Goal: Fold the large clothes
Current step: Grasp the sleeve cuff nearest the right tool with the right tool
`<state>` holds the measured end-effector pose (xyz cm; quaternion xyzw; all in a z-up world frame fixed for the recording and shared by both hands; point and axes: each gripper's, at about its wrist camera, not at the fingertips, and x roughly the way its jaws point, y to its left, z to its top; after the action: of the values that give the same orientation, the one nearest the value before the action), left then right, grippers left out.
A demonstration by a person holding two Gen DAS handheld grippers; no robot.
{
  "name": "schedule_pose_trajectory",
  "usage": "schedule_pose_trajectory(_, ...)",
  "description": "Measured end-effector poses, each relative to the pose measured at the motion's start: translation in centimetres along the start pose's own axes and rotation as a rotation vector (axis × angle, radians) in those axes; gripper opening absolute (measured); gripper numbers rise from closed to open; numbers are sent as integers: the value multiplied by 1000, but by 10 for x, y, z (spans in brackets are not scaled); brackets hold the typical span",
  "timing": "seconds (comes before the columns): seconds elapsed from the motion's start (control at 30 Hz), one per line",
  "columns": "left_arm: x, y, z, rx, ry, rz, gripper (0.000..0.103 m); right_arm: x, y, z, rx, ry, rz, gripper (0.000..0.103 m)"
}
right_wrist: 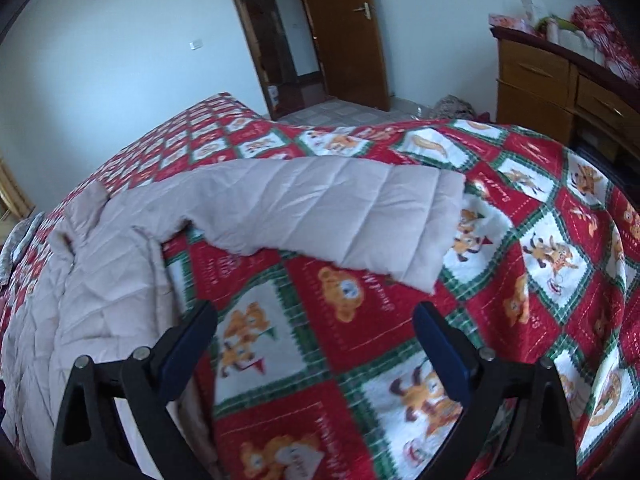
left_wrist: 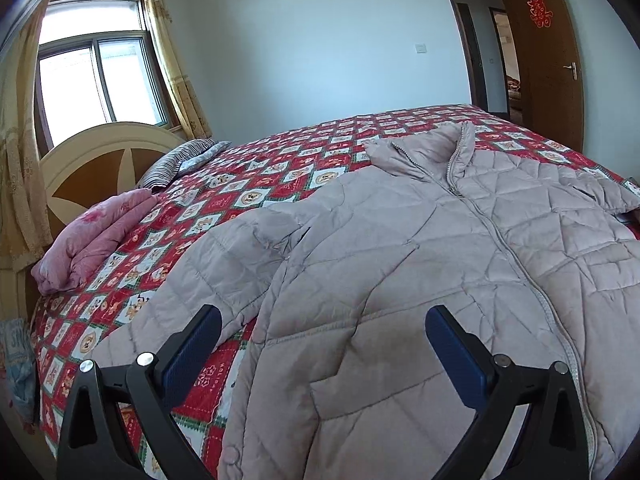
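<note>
Over bed, L claw wide above jacket, R claw likewise

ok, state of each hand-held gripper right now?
Left hand-held gripper: open, empty, over the jacket.
Right hand-held gripper: open, empty, over the bedspread.

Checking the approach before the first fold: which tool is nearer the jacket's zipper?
Left. The left tool hangs open over the jacket beside its zipper; the right tool is open over bare bedspread, below the outstretched sleeve.
</note>
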<state>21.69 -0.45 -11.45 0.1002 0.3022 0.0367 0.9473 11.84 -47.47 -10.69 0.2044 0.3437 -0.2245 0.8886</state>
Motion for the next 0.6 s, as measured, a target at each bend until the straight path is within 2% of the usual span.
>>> schedule_pose_trajectory(0.2,33,3,12,-16,26,15,102,20,-39,29,89,13,-56,100)
schedule_pose_trajectory(0.3,49,6,13,-25,50,24,102,32,-50,38,132,47,-60,93)
schedule_pose_trajectory(0.4,60,8,12,-31,62,35,102,45,-54,40,157,91,-27,79)
schedule_pose_trajectory(0.47,68,12,12,-28,67,48,102,53,-54,41,157,118,-9,47)
schedule_pose_trajectory(0.5,71,14,11,-30,73,53,102,53,-54,42,150,111,-9,40)
schedule_pose_trajectory(0.53,74,17,11,-34,79,52,102,55,-55,43,148,118,4,24)
schedule_pose_trajectory(0.6,78,22,11,-40,89,54,102,53,-57,46,160,122,12,18)
